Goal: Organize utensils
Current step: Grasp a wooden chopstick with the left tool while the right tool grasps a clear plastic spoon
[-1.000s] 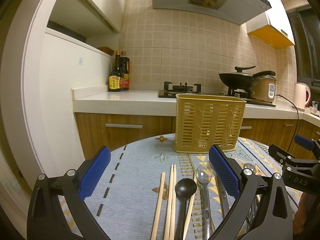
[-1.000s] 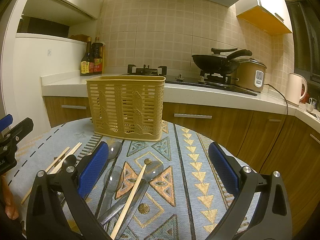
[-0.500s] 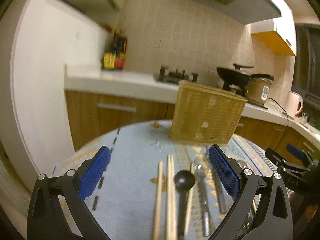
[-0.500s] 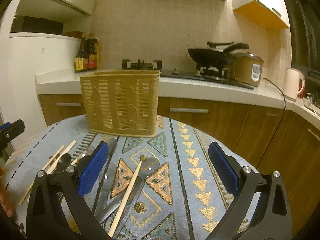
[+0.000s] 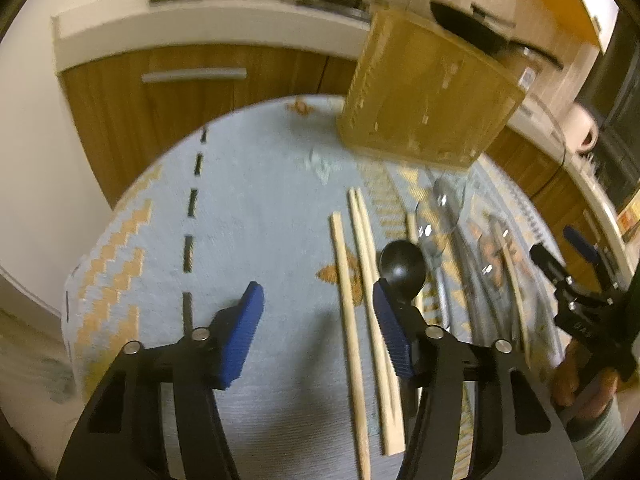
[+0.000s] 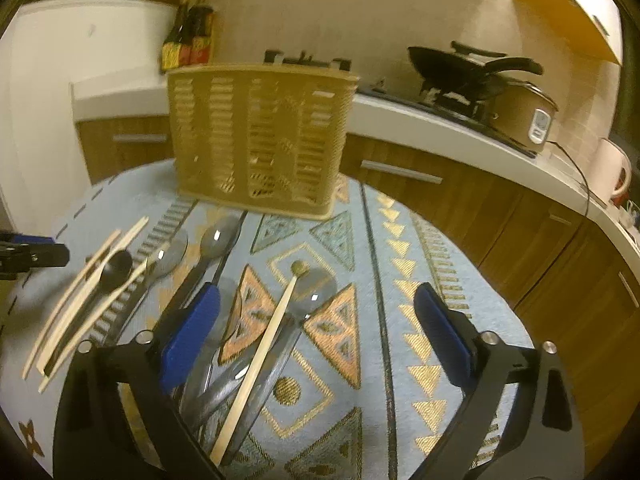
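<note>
Looking down from the left wrist, the left gripper (image 5: 316, 328) hangs with jaws wide apart and empty over the cloth-covered surface (image 5: 260, 200); its right pad sits just beside the black spoon (image 5: 402, 266), and the chopsticks (image 5: 362, 280) lie between the pads. The basket (image 5: 428, 92) stands well beyond, at the far edge, blurred. From the right wrist, the right gripper (image 6: 316, 332) is likewise spread and holds nothing, low over a heap of metal spoons (image 6: 218, 240) crossed by a single stick (image 6: 264, 344). Nothing appears lifted yet, so this looks like the approach to a first pick. Next, one gripper probably needs to settle on a single utensil, close across its handle, and carry it into the basket.
</note>
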Motion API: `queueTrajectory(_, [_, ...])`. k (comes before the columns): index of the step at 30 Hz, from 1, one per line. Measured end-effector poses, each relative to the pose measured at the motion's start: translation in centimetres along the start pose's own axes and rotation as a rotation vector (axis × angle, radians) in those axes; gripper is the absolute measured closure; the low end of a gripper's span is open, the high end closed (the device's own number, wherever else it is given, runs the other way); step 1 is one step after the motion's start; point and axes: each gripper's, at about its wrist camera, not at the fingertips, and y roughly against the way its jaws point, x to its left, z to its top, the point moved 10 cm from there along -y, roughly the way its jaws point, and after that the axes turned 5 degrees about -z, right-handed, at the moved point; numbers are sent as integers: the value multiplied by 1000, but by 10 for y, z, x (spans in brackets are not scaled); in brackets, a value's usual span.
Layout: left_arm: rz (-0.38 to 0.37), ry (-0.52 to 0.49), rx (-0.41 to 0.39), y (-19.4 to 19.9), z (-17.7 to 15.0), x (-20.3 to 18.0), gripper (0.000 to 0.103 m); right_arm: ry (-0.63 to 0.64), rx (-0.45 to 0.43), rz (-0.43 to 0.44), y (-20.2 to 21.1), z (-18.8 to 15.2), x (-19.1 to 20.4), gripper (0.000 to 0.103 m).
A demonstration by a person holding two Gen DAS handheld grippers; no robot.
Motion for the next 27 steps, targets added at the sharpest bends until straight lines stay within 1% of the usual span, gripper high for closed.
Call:
queueTrajectory(2, [12, -7, 21, -3, -2, 0, 50, 20, 17, -4, -2, -2, 1, 15])
queueTrajectory(3, [3, -18, 22, -5, -2, -2, 50, 29, 26, -1, -2, -4, 1, 16])
queueTrajectory(6, [7, -39, 44, -7, -2, -7, 50, 42, 52, 13, -4, -6, 2, 21])
queueTrajectory(7, [25, -58, 55, -11, -3, -8, 50, 42, 65, 19, -6, -7, 2, 24])
queueTrajectory(8, [50, -83, 60, -14, -3, -9, 51, 42, 80, 25, -7, -7, 2, 29])
queueTrajectory(9, [70, -104, 65, -16, -3, -10, 51, 41, 89, 30, -9, -7, 3, 32])
queueTrajectory(10, [106, -135, 77, -18, -4, -11, 51, 41, 101, 36, -10, -7, 3, 35])
queueTrajectory(12, [132, -156, 86, -18, -3, -12, 51, 39, 127, 51, -13, -7, 4, 39])
queueTrajectory(14, [141, -163, 97, -19, -1, -12, 51, 36, 145, 67, -15, -6, 6, 43])
queueTrajectory(16, [126, -160, 102, -19, 0, -12, 56, 28, 168, 91, -15, -5, 8, 46])
queueTrajectory(17, [107, -157, 103, -18, -1, -14, 64, 24, 177, 104, -16, -5, 9, 49])
queueTrajectory(18, [98, -155, 108, -17, -1, -14, 74, 15, 190, 126, -16, -3, 10, 50])
queueTrajectory(19, [130, -172, 109, -17, 0, -10, 78, 8, 198, 141, -16, -2, 10, 51])
queueTrajectory(20, [137, -182, 111, -17, 0, -10, 81, -1, 205, 155, -16, -1, 10, 51])
queueTrajectory(23, [126, -180, 116, -18, 1, -9, 81, -20, 224, 197, -16, 3, 11, 51])
queueTrajectory(27, [153, -204, 120, -21, 4, -11, 80, -36, 252, 225, -20, 7, 12, 51])
